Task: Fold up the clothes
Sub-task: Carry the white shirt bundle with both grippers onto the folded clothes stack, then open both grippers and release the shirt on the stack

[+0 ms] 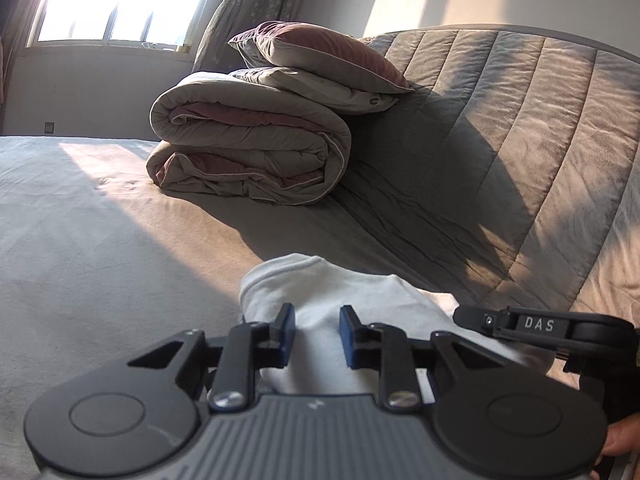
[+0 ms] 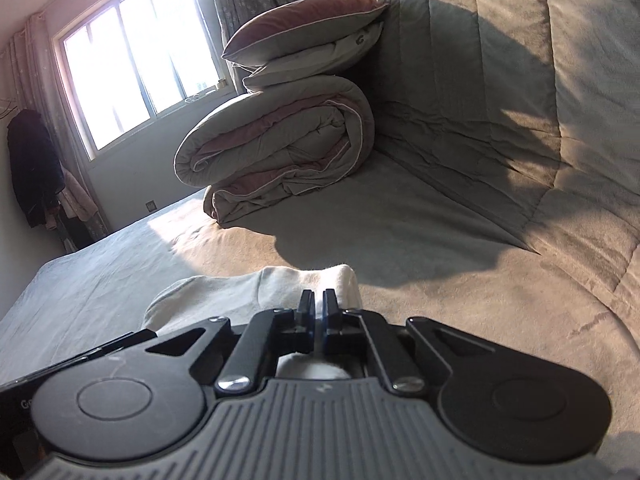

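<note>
White garment lies lower centre of both frames on the bed, bunched under the tools. Left gripper has jaws parted with cloth between them; pads don't look pressed, so likely not gripping. Right gripper is clenched near the garment's far edge, probably pinching a thin layer to lift for a fold, though the contact is hard to see. Folded duvet sits mid-frame, out of the way.
</note>
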Demonstrator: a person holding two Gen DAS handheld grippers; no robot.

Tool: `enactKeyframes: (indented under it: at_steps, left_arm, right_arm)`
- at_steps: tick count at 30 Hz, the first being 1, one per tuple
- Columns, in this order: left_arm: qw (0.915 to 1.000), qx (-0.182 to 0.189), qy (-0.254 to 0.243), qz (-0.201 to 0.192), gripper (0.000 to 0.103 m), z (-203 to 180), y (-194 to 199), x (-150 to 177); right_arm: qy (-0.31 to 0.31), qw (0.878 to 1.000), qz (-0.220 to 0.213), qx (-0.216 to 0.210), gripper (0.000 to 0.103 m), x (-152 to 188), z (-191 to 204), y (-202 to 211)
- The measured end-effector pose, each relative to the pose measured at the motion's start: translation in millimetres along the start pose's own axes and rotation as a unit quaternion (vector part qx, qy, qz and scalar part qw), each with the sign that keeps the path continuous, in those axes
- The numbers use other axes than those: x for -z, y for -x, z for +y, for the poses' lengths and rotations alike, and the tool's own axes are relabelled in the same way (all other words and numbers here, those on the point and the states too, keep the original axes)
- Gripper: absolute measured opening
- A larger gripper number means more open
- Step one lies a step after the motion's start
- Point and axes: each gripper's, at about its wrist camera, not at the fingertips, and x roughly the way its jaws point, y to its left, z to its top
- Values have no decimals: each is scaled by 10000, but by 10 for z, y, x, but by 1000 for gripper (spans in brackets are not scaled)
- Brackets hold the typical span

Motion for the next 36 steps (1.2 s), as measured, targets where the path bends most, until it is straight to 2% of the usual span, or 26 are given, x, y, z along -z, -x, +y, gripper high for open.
enactKeyframes:
  at_steps: [4,6,11,13,16,19,21,25,27,28,31,33,35,36]
  left_arm:
    - [10000,-76,-34,-42,26,-64,80,-51]
    - [9999,-26,69,-111,26,-62,177,-87]
    - [9995,189,131,-235,27,-99,425,-107]
    - [9996,268,45,-72,28,-143,461,-69]
    - [9986,183,-279,416,30,-225,439,22]
    - [9982,50,-368,476,37,-288,566,28]
    - [9981,11,-251,570,41,-301,663,-11]
    - [9951,-331,-228,899,47,-351,830,-84]
    - [9914,-505,-234,1183,60,-384,893,-114]
    - [9897,-573,-206,1294,61,-390,920,-121]
    - [9835,-777,-71,1631,64,-394,999,-144]
    - [9791,-880,-2,1834,74,-381,1078,-148]
    - [9766,-987,-99,1906,75,-407,1157,-160]
    - [9755,-1046,-166,1927,79,-425,1196,-167]
  right_arm:
    - [42,10000,-36,-2,3,-60,75,79]
    - [1,9999,-70,-126,19,-107,106,167]
    - [84,9996,-124,-230,19,-159,177,444]
    - [127,9995,-87,-267,19,-155,195,542]
    - [258,9995,53,-194,21,-138,236,638]
    - [333,9992,163,-115,24,-139,296,745]
    - [417,9989,190,-95,42,-153,355,844]
    - [657,9969,427,60,46,-180,494,988]
    - [738,9957,526,168,46,-183,555,1063]
    - [764,9953,559,190,47,-185,578,1103]
    - [800,9943,646,268,55,-198,635,1229]
    - [831,9935,697,343,62,-213,665,1308]
    - [854,9925,752,439,69,-220,690,1409]
    - [862,9919,791,487,72,-223,704,1461]
